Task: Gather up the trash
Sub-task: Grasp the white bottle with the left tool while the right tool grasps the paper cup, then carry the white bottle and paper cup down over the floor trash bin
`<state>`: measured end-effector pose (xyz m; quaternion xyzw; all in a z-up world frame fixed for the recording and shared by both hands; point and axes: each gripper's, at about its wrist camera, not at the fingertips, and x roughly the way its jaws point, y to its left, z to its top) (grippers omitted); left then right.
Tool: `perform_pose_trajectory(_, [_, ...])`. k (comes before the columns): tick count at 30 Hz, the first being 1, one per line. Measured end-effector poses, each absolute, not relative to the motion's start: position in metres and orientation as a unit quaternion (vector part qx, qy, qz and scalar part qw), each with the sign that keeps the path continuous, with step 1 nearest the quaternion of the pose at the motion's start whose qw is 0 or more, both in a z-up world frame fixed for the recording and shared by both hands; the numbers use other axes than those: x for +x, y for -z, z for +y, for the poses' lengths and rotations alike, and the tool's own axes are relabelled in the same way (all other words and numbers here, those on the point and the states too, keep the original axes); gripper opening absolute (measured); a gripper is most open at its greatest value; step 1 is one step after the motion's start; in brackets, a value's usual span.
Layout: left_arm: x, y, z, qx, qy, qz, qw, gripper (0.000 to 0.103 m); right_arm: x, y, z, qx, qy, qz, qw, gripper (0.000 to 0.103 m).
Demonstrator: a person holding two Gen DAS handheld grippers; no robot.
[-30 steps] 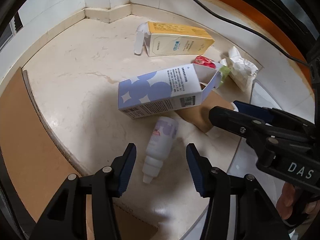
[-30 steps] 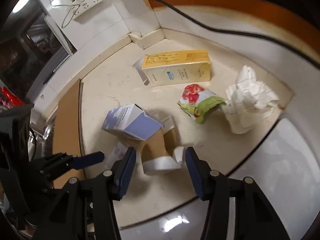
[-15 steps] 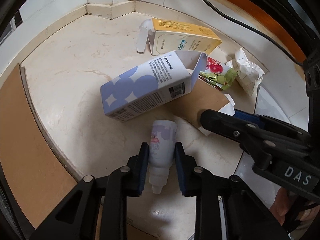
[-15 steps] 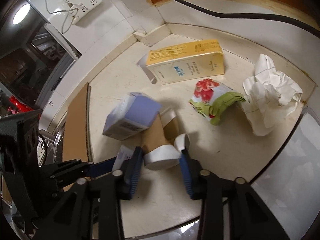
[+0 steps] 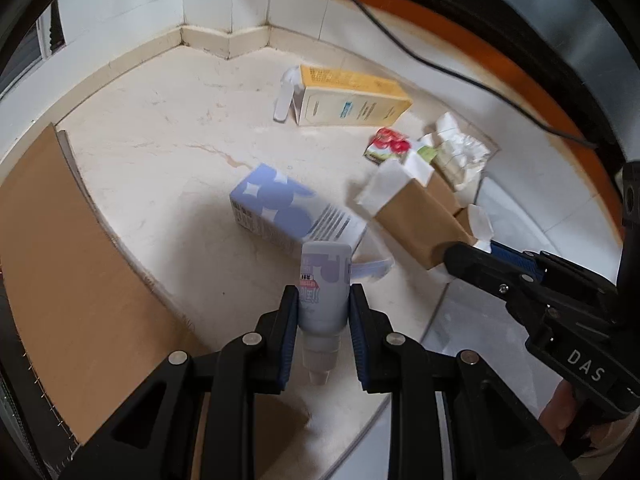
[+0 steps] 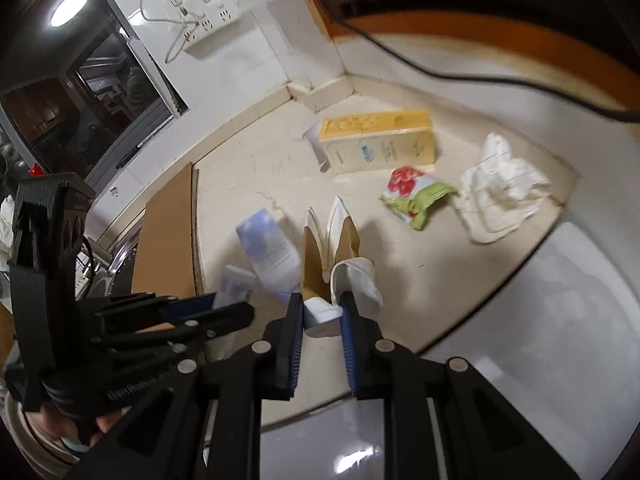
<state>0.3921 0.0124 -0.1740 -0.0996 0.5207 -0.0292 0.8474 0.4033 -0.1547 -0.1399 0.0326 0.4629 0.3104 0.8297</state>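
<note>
Both tools are holding trash. Low in the middle of the left wrist view, the left gripper squeezes a small white bottle with purple spots. Its blue pads press on both sides of the bottle, and the thin tip points down toward the camera.

Low in the middle of the right wrist view, the right gripper is closing its jaws on a flat brown and white carton. The white end of the carton sits pinched between the blue pads, and the rest sticks up and away from them.

A purple box with round spots lies on the pale counter, just behind the bottle in the left wrist view. Farther back, near the upper middle, lies a yellow box on its side. To the right of it sit a red and green wrapper and a crumpled white tissue, close together. A brown cardboard sheet fills the left side. A black cable runs across the upper right.
</note>
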Motion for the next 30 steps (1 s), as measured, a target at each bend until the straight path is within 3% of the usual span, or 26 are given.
perform_pose_trajectory(11, [0.350,0.133,0.014,-0.114,0.058,0.484,0.865,0.023,0.347,0.101,-0.173,0.017,-0.285,0.418,0.862,0.018])
perform_pose_trajectory(30, [0.175,0.093,0.045,-0.089,0.134,0.453,0.877,0.023,0.159,0.071,-0.153,0.032,-0.220,0.409,0.885,0.018])
